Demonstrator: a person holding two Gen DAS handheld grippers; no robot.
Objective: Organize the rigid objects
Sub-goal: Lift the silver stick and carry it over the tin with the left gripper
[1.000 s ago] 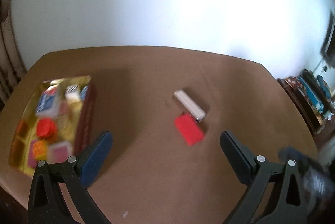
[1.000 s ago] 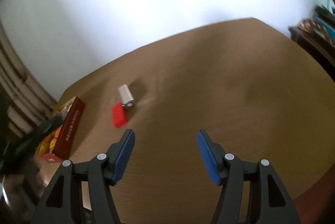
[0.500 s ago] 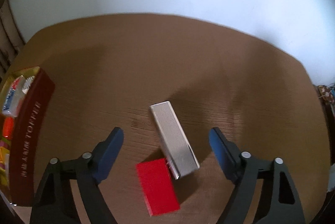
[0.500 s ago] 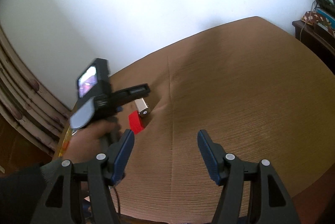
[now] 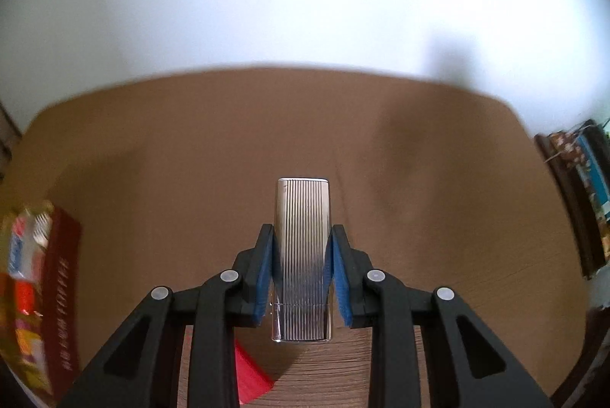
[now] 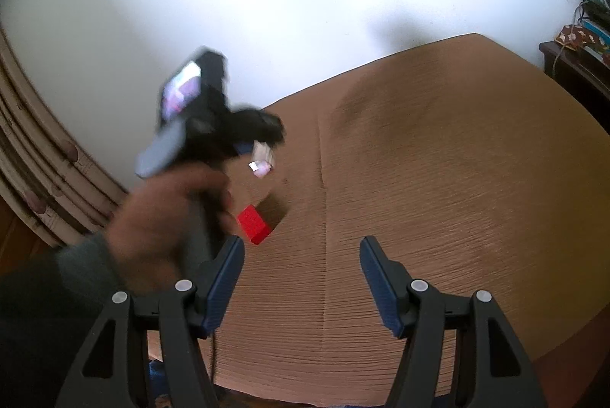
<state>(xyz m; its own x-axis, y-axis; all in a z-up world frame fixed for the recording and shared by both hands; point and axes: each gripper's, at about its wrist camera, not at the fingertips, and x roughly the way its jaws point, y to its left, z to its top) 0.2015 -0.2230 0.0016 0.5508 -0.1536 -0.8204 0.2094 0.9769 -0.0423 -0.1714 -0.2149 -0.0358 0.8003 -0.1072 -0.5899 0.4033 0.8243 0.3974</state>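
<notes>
At the far left of the left wrist view, an open red box (image 5: 63, 297) packed with colourful items is seen. Low and left of centre, a red block (image 5: 251, 379) lies on the brown table (image 5: 438, 202), partly hidden by the left gripper (image 5: 302, 271). At centre, that gripper is closed on the ribbed silver case (image 5: 302, 248), blue pads pressed against its long sides. The case is judged rigid, fairly light, and slippery on its polished metal; a grip across the narrow width near mid-length seems soundest. In the right wrist view, the right gripper (image 6: 301, 278) is held about half open at lower centre, with nothing between its jaws.
</notes>
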